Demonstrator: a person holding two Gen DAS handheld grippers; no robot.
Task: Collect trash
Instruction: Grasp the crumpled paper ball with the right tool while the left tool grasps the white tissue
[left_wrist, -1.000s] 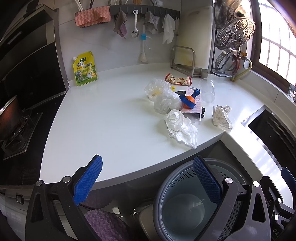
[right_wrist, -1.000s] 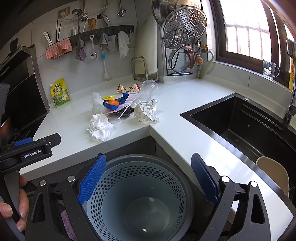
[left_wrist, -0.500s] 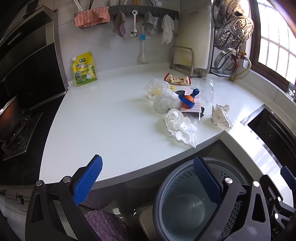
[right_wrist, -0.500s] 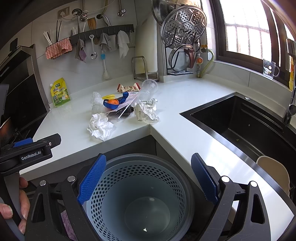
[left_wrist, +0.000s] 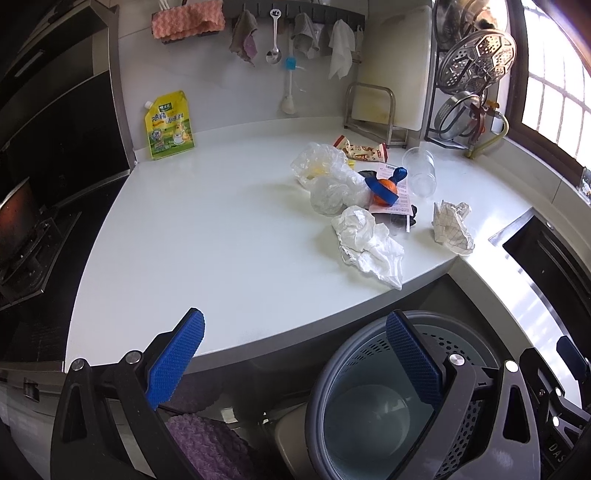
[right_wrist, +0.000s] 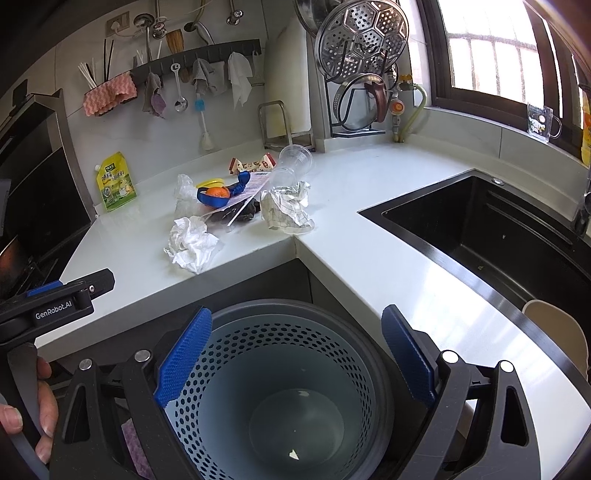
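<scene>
White crumpled tissue, one clear cup; left gripper and right gripper both spread, empty.

A yellow-green pouch stands upright against the back wall on the white counter. Above it a dark rail carries a pink sponge cloth, a spoon, a blue-handled brush and a white rag. A white cutting board leans in a metal stand near the corner. Beside it a wire rack holds a perforated steamer plate and a pot lid. The black sink is set into the counter under the window. A dark stove sits at the far left.
</scene>
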